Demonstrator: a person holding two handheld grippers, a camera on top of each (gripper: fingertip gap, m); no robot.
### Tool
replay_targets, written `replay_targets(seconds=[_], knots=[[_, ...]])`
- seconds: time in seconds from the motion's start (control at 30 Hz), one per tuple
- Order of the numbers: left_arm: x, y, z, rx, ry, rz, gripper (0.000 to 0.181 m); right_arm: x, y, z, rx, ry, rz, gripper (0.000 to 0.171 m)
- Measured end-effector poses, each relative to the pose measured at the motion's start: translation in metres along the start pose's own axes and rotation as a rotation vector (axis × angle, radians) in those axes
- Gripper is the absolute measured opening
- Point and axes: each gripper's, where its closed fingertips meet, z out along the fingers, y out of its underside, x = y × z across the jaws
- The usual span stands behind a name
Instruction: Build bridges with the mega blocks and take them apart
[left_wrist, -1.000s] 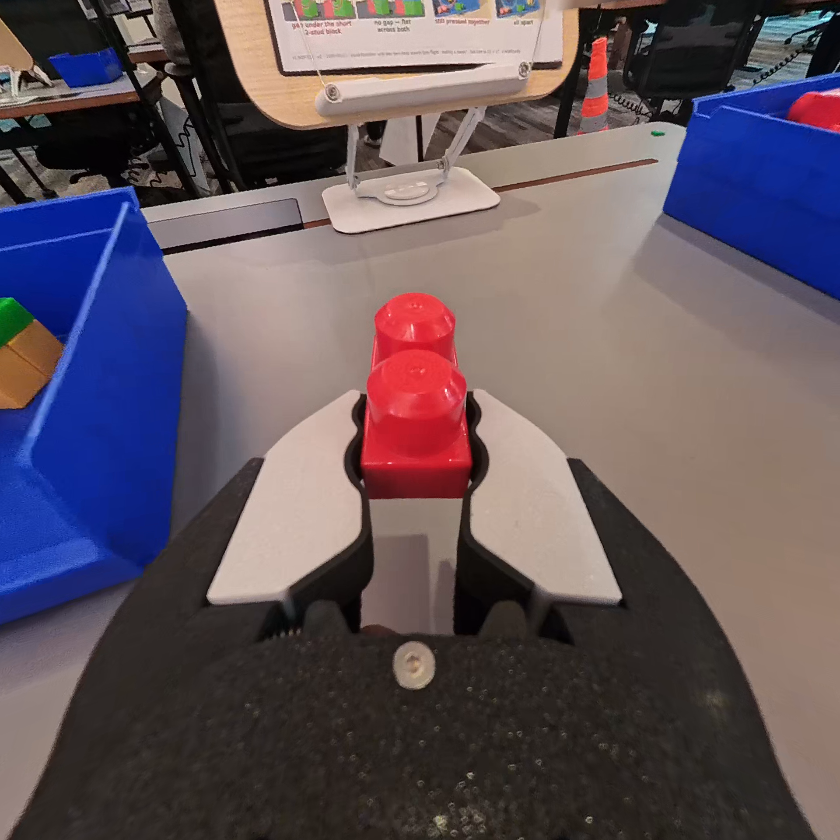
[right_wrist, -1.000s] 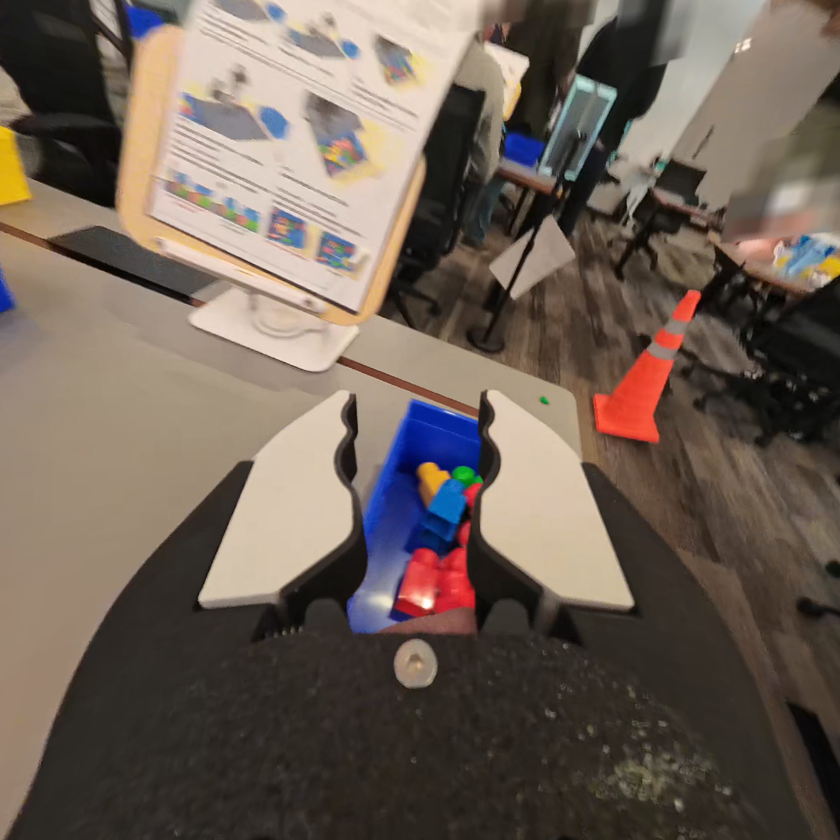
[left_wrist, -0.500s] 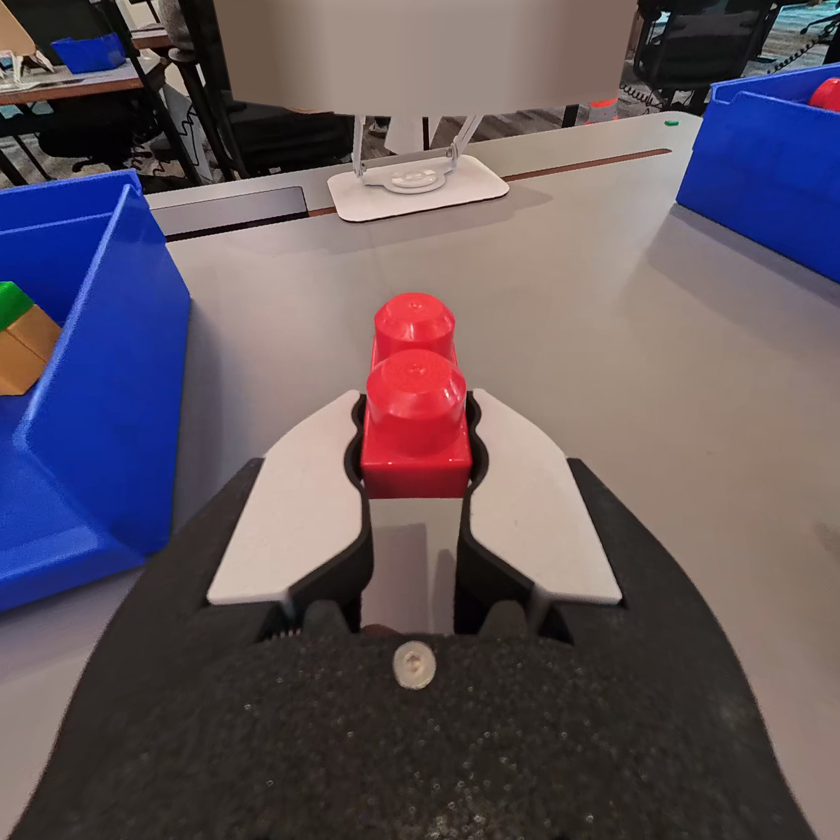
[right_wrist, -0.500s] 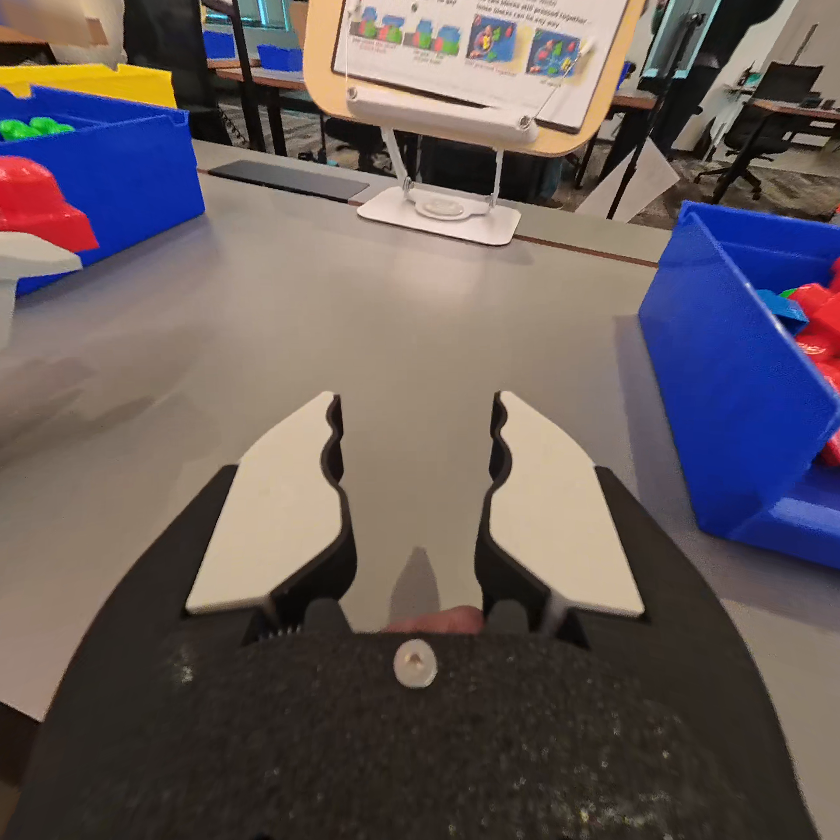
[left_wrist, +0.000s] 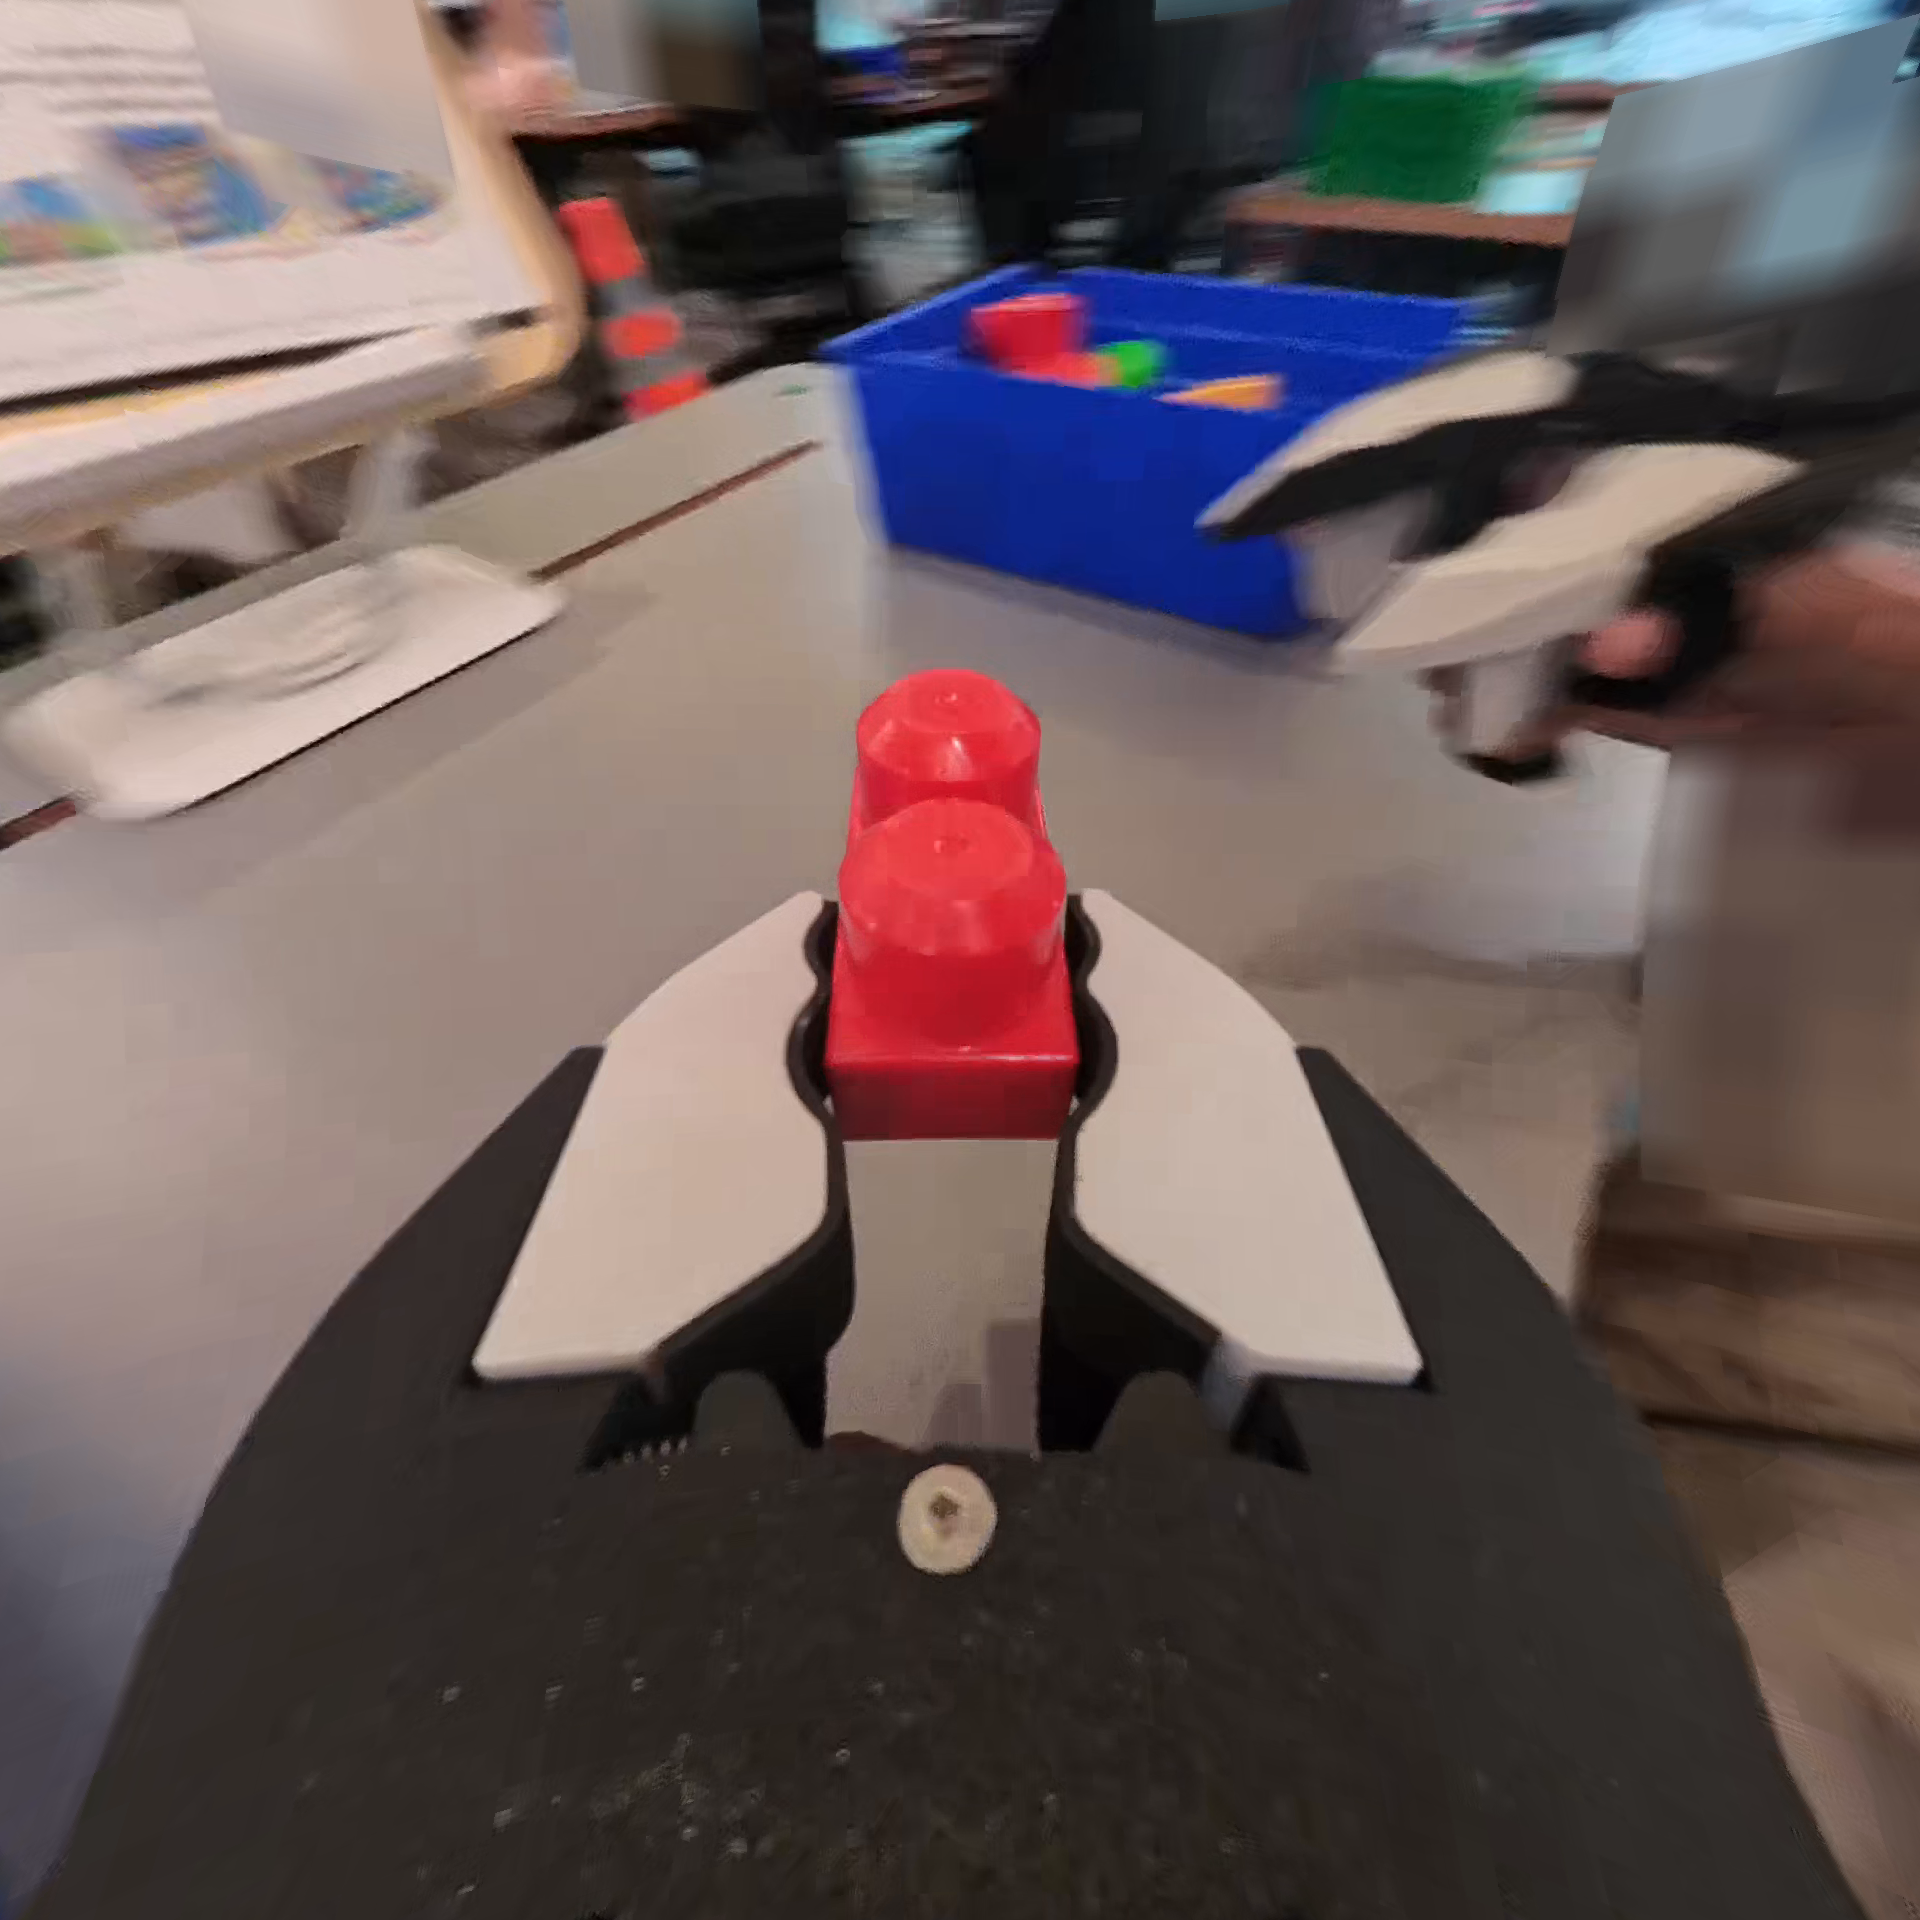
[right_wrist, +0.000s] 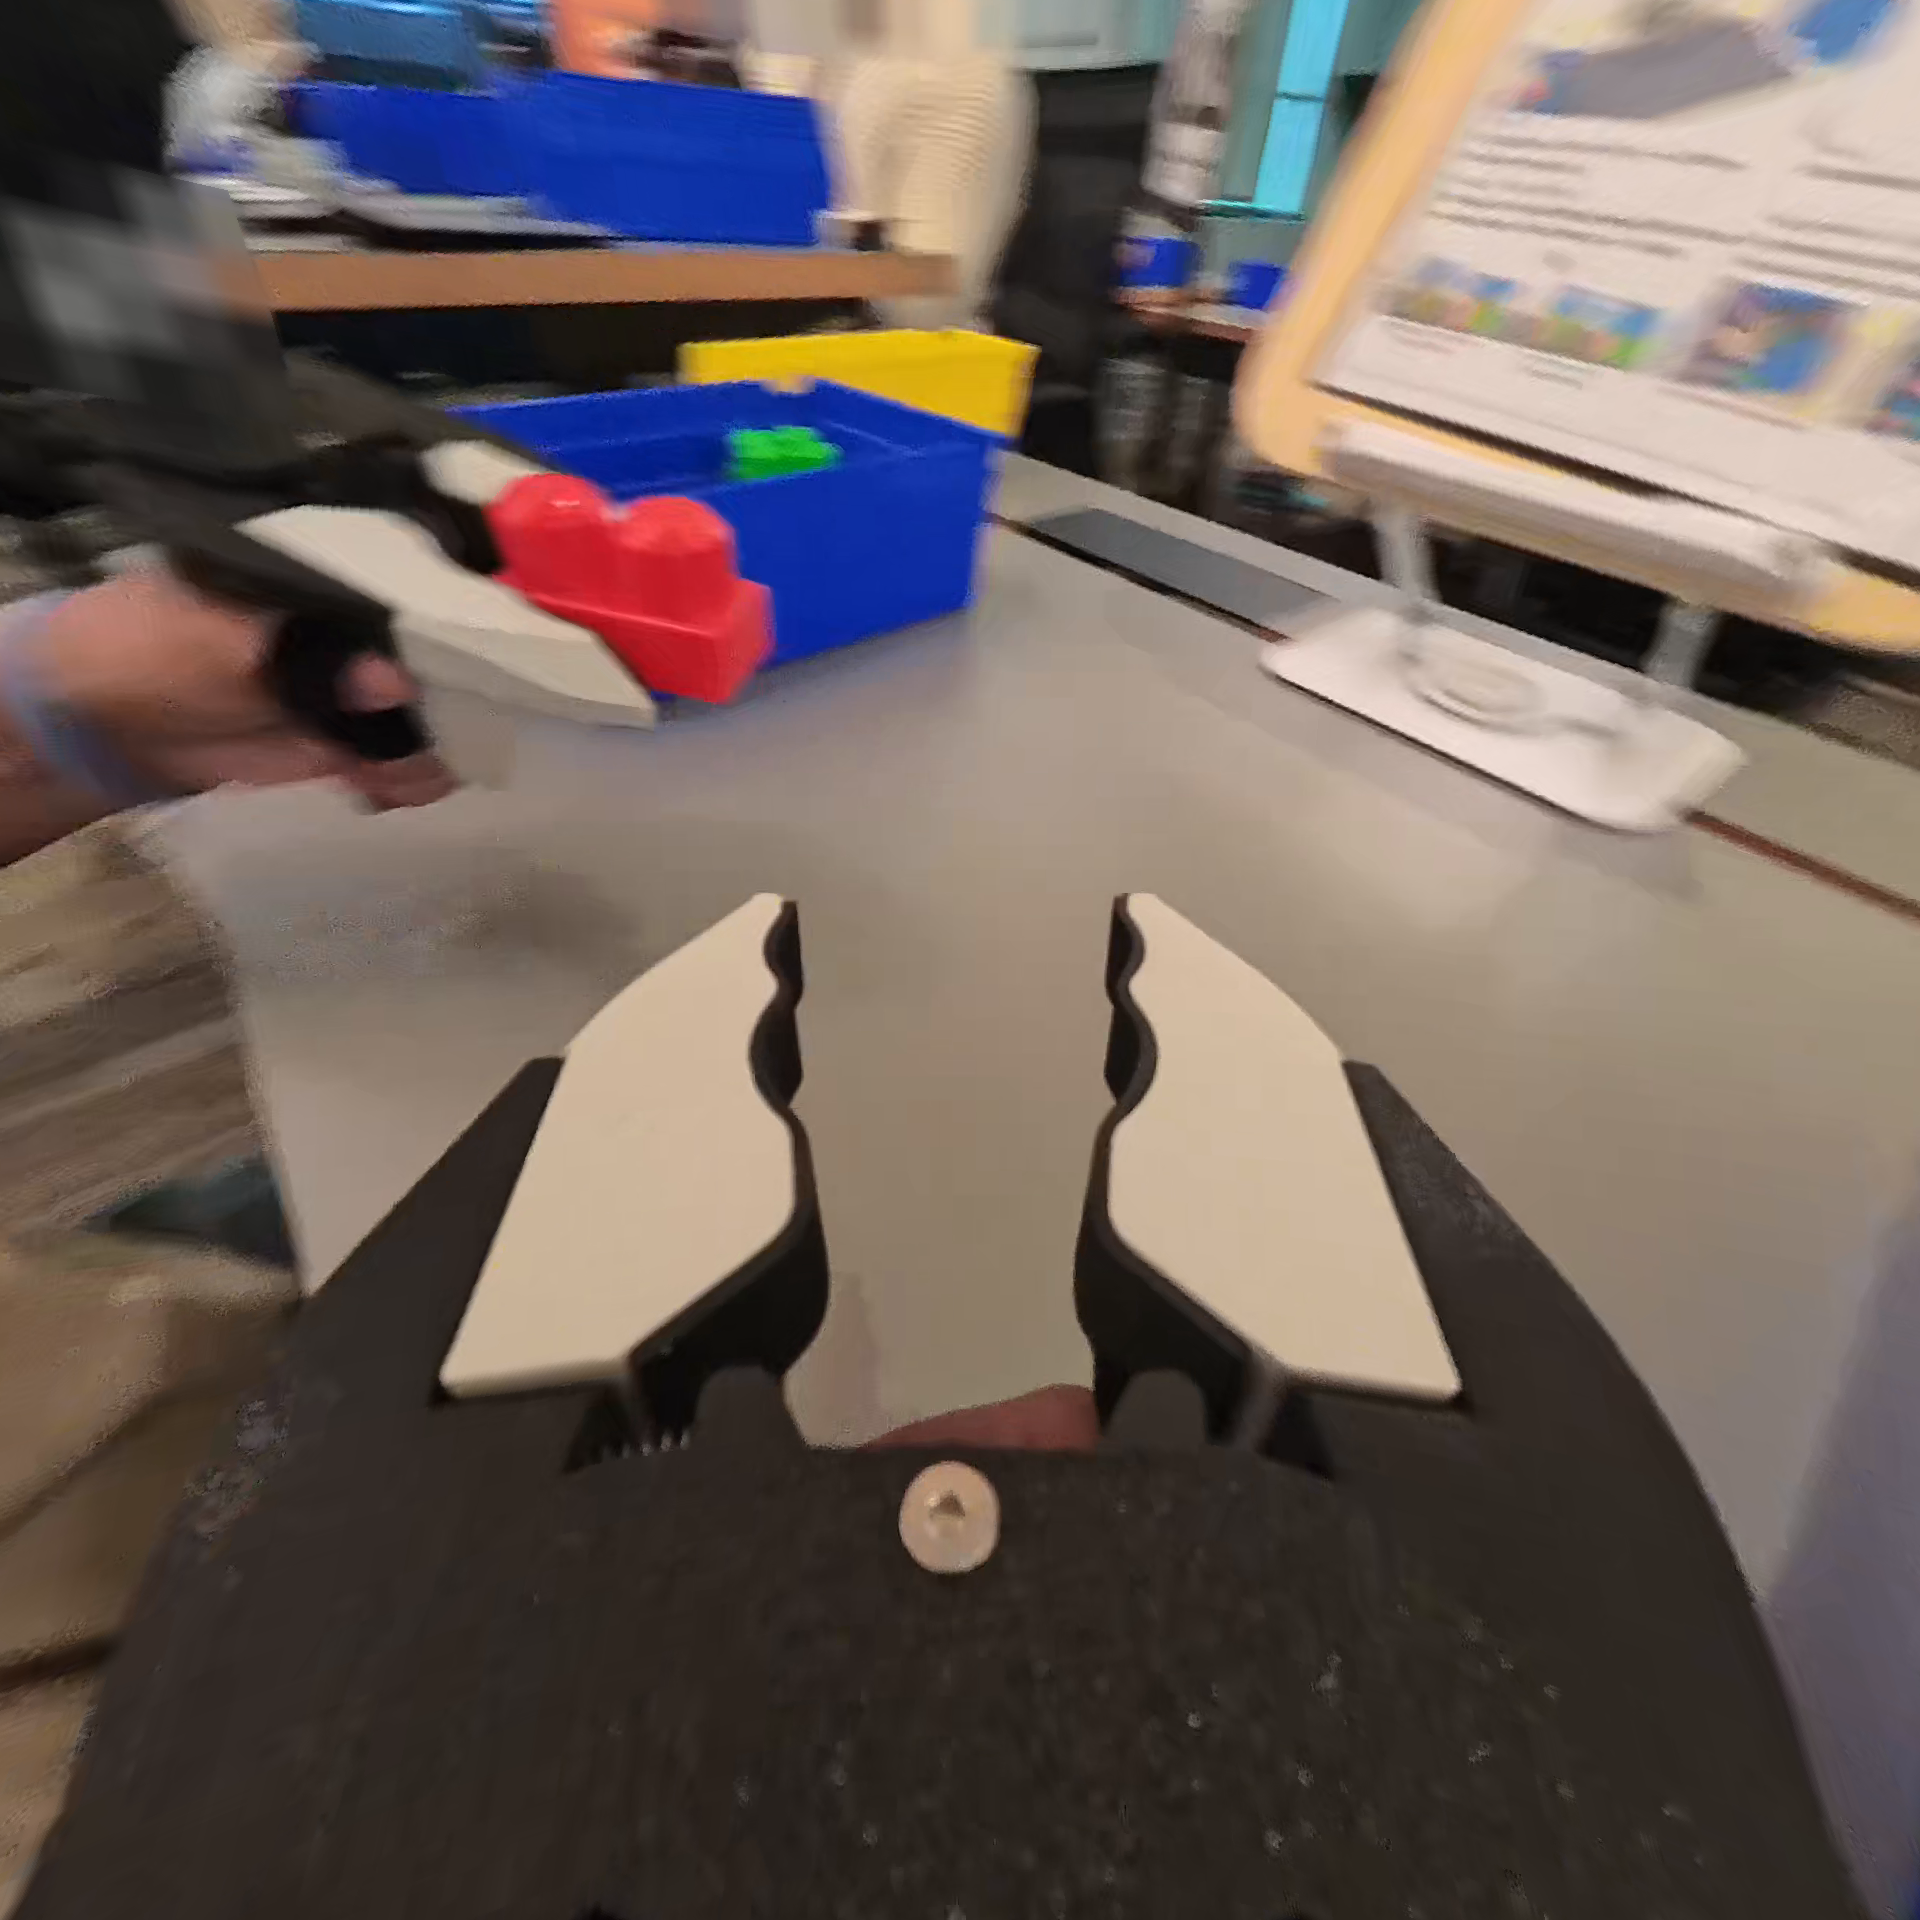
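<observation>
left gripper (left_wrist: 951, 935) still clamps the red block (left_wrist: 951, 914); empty right gripper (right_wrist: 951, 935), spread wide, has swung over from its bin toward it; handoff probably next

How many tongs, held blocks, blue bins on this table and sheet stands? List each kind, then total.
Tongs: 2, left tongs, right tongs
Held red block: 1
Blue bins: 2
Sheet stand: 1
Total: 6

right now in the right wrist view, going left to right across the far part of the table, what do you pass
left tongs → red two-stud block they hold → blue bin with a green block → black strip set in the table → white stand base of the instruction board
</observation>
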Motion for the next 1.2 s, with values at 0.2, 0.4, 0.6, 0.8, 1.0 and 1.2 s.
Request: replay_targets(seconds=[0.2, 0.4, 0.6, 0.8, 1.0, 1.2], knots=[[0.040, -0.031, 0.008, 0.029, 0.431, 0.099, 0.041, -0.024, -0.023, 0.012, -0.008, -0.353, -0.134, 0.053], [0.056, -0.044, 0.020, 0.058, 0.589, 0.129, 0.041, -0.041, -0.035, 0.014, 0.027, -0.465, -0.160, 0.049], [0.074, -0.044, 0.023, 0.055, 0.684, 0.172, 0.041, -0.049, -0.034, 0.011, 0.024, -0.504, -0.163, 0.047], [0.079, -0.041, 0.030, 0.047, 0.682, 0.195, 0.041, -0.053, -0.032, 0.009, 0.030, -0.528, -0.164, 0.036], [0.085, -0.033, 0.030, 0.035, 0.690, 0.209, 0.041, -0.056, -0.023, 0.006, -0.001, -0.551, -0.194, 0.035], [0.083, -0.037, 0.031, 0.031, 0.682, 0.208, 0.041, -0.054, -0.027, 0.007, 0.034, -0.553, -0.174, 0.035]])
